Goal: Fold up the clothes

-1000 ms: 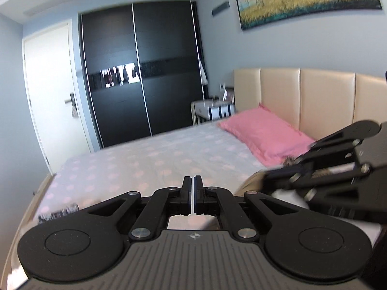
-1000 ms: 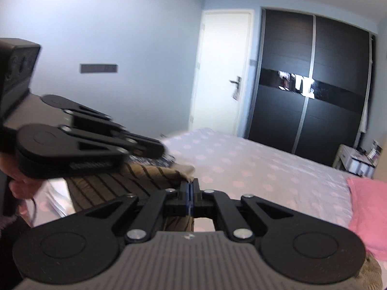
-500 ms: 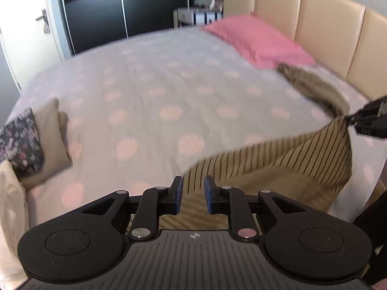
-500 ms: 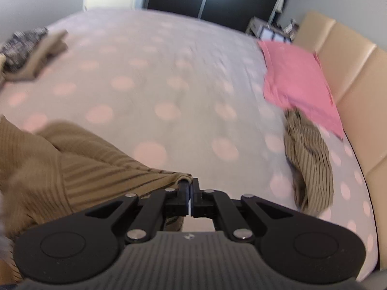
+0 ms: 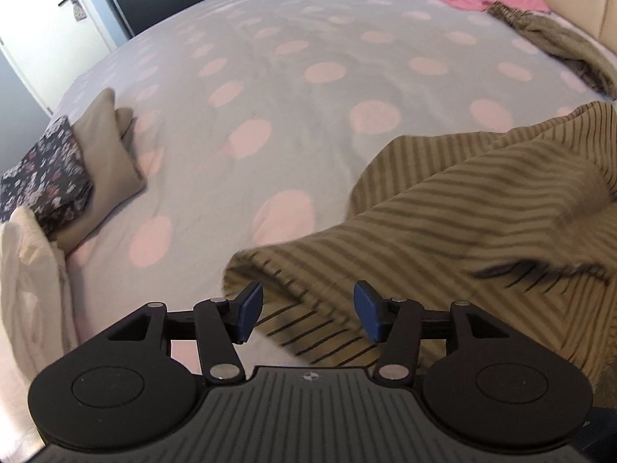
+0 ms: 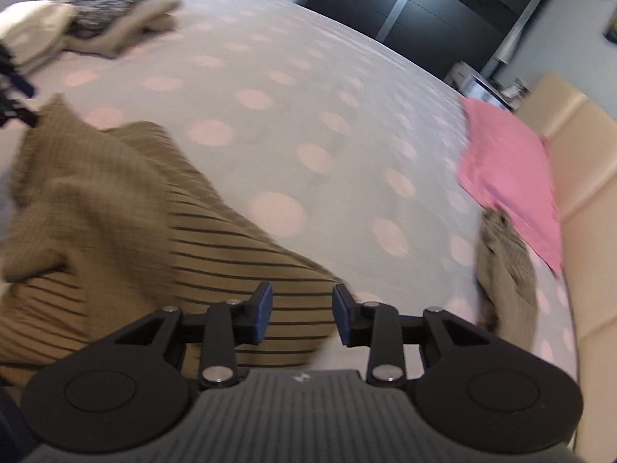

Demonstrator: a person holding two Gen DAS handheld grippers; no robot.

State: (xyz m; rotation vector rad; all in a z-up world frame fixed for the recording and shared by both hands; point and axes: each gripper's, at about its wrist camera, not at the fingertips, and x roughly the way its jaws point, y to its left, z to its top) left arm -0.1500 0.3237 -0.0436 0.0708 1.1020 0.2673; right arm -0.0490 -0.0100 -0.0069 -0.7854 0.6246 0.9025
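A folded pile point(image 5: 77, 169) sits far left on the bed point(image 5: 293, 115). The left gripper point(image 5: 306, 314) has just been opening its fingers. The striped shirt point(image 5: 482, 208) lies loose under them. The right gripper point(image 6: 302, 314) has opened too, over the shirt's edge. A pink pillow point(image 6: 509, 166) lies far right.

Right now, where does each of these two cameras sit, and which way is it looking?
Left wrist view: sits on the left gripper, looking down along its open jaws at the striped brown garment on the dotted bedsheet, with folded clothes to the left.
Right wrist view: sits on the right gripper, jaws open over the same garment, facing the pink pillow and dark wardrobe; part of the left gripper shows at its left edge.
Shared: garment, bedsheet, pillow, folded clothes.
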